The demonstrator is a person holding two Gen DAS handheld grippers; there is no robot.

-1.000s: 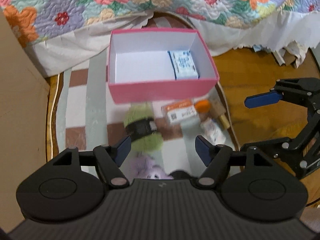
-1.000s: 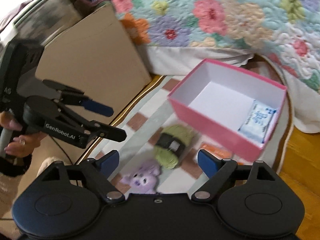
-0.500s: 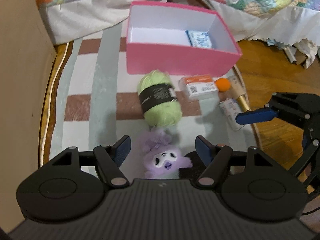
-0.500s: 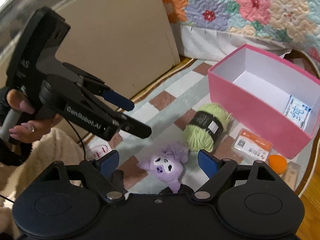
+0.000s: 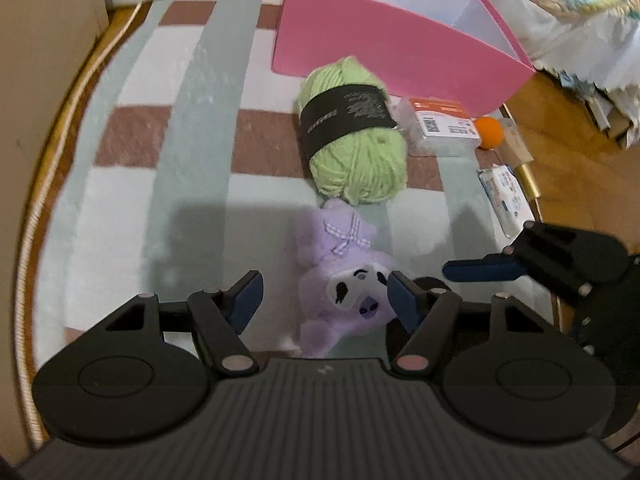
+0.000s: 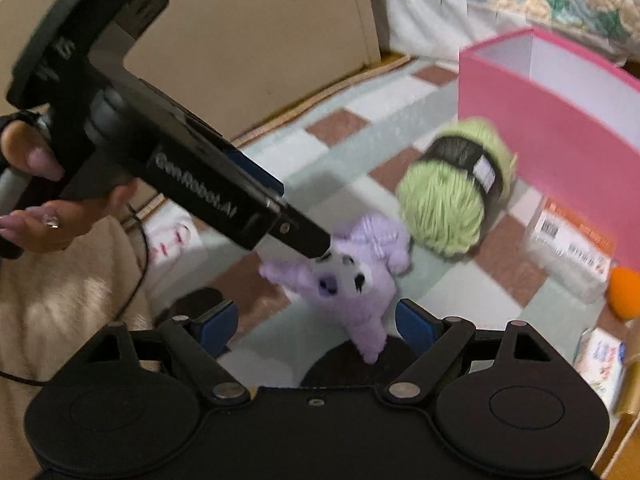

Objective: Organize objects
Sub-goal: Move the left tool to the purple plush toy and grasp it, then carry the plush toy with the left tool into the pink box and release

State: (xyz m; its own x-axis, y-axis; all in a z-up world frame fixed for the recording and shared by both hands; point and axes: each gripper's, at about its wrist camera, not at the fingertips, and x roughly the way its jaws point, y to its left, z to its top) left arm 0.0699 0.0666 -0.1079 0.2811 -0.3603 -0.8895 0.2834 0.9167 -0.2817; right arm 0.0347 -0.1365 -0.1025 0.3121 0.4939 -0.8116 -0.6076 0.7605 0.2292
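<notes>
A purple plush toy (image 5: 344, 280) lies on the striped rug, just below a green yarn ball (image 5: 356, 148). My left gripper (image 5: 324, 294) hangs low over the plush, jaws closing around its head. The right pad touches the head and the left pad stands apart. In the right wrist view one left finger (image 6: 308, 240) rests on the plush (image 6: 356, 276). My right gripper (image 6: 316, 320) stands open close above the toy's lower body. One of its fingers (image 5: 480, 271) shows at the right. The pink box (image 5: 392, 52) stands behind the yarn.
An orange-and-white packet (image 5: 444, 126), an orange ball (image 5: 490, 132) and a tissue pack (image 5: 504, 196) lie right of the yarn. A cardboard wall (image 6: 260, 40) stands at the left, a quilted bed behind. A hand (image 6: 36, 216) holds the left gripper. Wooden floor borders the rug's right edge.
Both grippers have sunk toward the rug and closed in on the purple plush. The left jaws have narrowed a little. The box's inside has dropped out of sight.
</notes>
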